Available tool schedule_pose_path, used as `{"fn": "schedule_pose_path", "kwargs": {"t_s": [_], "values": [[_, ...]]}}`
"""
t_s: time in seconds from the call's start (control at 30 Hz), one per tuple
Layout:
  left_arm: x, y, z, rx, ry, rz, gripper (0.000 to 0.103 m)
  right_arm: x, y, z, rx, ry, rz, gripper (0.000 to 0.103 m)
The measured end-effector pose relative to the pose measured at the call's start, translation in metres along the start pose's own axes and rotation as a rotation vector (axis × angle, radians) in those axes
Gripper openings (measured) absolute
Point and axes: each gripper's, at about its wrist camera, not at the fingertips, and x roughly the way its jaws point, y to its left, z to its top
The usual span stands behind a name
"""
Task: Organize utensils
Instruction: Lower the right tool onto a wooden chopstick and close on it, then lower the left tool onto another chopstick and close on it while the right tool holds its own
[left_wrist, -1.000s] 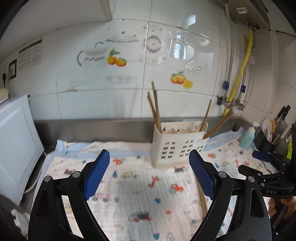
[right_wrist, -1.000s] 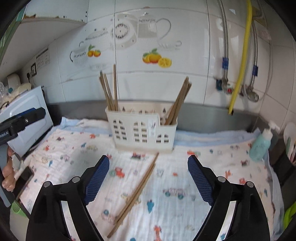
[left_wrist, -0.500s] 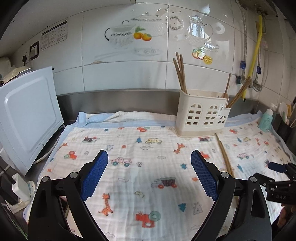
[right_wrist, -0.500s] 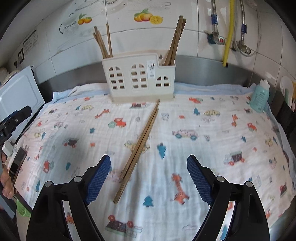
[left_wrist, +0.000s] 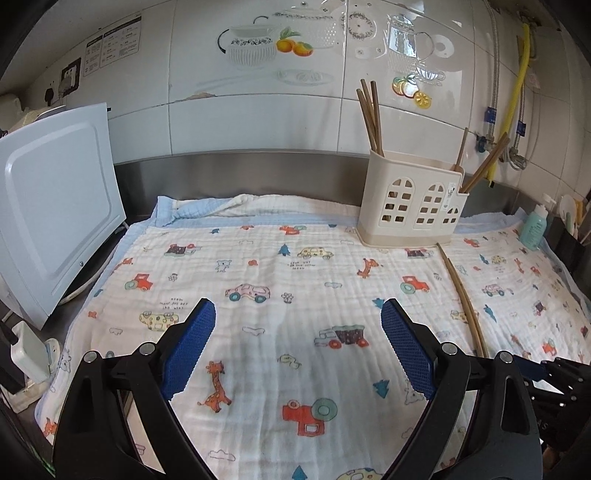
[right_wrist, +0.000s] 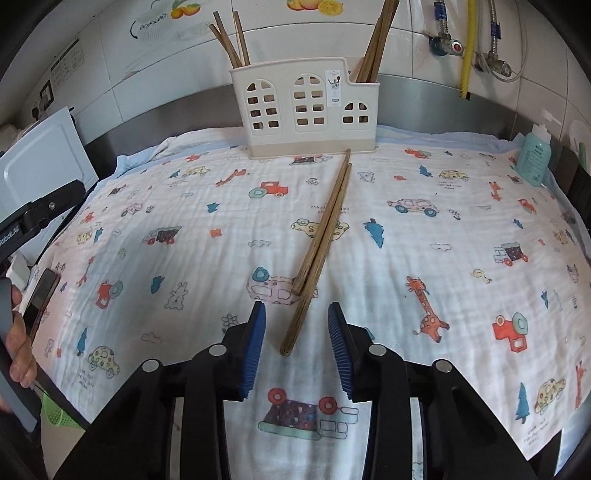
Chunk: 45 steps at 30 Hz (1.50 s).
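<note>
Two brown chopsticks (right_wrist: 325, 236) lie side by side on the printed cloth, running from the cream utensil holder (right_wrist: 303, 110) toward me. My right gripper (right_wrist: 296, 310) hovers over their near ends; its jaws are closing, the longer stick's end lies between the blue pads (right_wrist: 255, 347), and they do not touch it. In the left wrist view the same chopsticks (left_wrist: 461, 291) lie right of my left gripper (left_wrist: 298, 310), which is open and holds nothing. The holder (left_wrist: 410, 206) stands at the back right with several chopsticks upright in it.
A white appliance (left_wrist: 55, 210) stands at the cloth's left edge. A teal bottle (right_wrist: 533, 158) sits at the back right beside a dark rack. Steel backsplash and tiled wall run behind. A hand (right_wrist: 18, 350) holds the left gripper's handle at the left.
Both grippers have sunk toward the cloth and tilted down. The right gripper came over the chopsticks' near ends and its jaws narrowed from wide open. The left jaws stayed wide.
</note>
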Motion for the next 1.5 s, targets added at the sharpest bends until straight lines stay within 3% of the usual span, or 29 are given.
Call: {"fn": "schedule_pose_path", "kwargs": {"t_s": [0.1,0.27,0.53,1.1,1.5], "values": [[0.001,0.003,-0.003,-0.009,0.009,-0.001,0.091,0.007,0.0,0.001,0.024,0.01,0.005,0.024],[0.004,0.008,-0.005,-0.022,0.022,0.001,0.091,0.019,0.002,0.0,0.031,0.036,-0.016,0.022],[0.007,0.012,-0.008,-0.043,0.03,-0.002,0.091,0.018,0.0,-0.001,0.019,0.04,-0.061,0.011],[0.009,0.003,-0.012,-0.03,0.046,-0.022,0.091,0.031,-0.001,0.01,0.003,0.035,-0.131,0.01],[0.006,-0.02,-0.015,0.007,0.063,-0.078,0.091,0.012,-0.015,0.01,0.03,-0.026,-0.111,0.008]]}}
